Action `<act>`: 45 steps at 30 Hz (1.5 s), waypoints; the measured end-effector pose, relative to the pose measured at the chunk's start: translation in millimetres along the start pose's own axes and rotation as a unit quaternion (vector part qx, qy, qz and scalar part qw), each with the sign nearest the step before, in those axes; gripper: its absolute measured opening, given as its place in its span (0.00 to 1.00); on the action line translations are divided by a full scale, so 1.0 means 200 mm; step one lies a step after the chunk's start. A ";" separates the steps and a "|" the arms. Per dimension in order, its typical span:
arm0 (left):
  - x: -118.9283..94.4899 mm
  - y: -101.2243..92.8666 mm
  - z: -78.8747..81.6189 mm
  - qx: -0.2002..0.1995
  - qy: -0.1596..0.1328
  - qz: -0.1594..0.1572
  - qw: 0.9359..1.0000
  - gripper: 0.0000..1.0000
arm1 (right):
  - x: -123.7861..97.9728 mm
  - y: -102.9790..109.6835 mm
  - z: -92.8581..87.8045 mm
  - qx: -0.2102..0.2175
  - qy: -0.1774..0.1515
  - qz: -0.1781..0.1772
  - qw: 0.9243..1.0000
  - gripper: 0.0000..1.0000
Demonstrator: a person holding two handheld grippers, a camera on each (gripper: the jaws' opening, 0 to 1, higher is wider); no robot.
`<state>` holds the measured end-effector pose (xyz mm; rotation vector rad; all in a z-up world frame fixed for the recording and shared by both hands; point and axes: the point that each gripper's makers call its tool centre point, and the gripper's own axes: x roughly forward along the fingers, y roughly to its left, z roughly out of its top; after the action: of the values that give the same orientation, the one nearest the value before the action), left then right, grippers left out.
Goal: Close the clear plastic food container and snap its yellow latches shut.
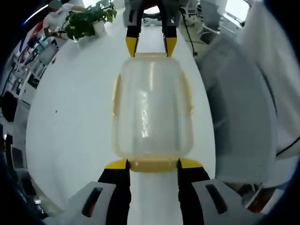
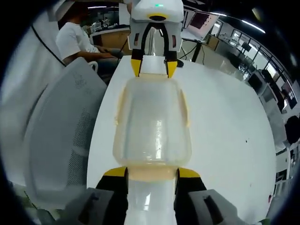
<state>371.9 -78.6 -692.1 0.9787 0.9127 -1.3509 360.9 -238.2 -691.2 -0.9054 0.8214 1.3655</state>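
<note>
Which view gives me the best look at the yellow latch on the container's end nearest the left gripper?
The left gripper view: the end latch lies right between that gripper's jaws, large and unobstructed. In the right gripper view the same latch sits at the container's far end, smaller, below the left gripper.

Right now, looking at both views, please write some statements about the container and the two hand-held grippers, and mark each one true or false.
1. The clear container lies on a white table. True.
2. The left hand-held gripper is at one short end, the right hand-held gripper at the opposite end. True.
3. The container is full of red food. False: nothing red is seen through its clear plastic.
4. A potted plant stands on the table. True.
5. The table is black. False: it is white.
</note>
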 end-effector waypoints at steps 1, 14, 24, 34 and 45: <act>0.00 0.00 0.01 0.001 0.000 -0.001 1.000 0.36 | 0.00 0.00 -0.01 0.001 0.001 0.001 1.000 0.35; 0.08 0.04 0.23 0.010 0.005 -0.005 1.000 0.36 | -0.10 -0.02 -0.22 0.012 -0.001 0.001 1.000 0.35; 0.16 0.04 0.34 0.013 0.005 -0.009 1.000 0.36 | -0.14 -0.01 -0.35 0.017 -0.001 0.007 1.000 0.35; 0.22 0.05 0.42 0.013 0.003 -0.005 1.000 0.36 | -0.15 -0.02 -0.45 0.013 0.004 0.007 1.000 0.35; 0.30 0.08 0.47 0.018 0.000 -0.006 1.000 0.36 | -0.14 -0.03 -0.54 0.017 0.016 0.006 1.000 0.35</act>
<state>385.9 -188.3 -714.5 1.0023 0.8986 -1.3823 369.4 -347.4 -713.3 -0.8983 0.8728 1.3461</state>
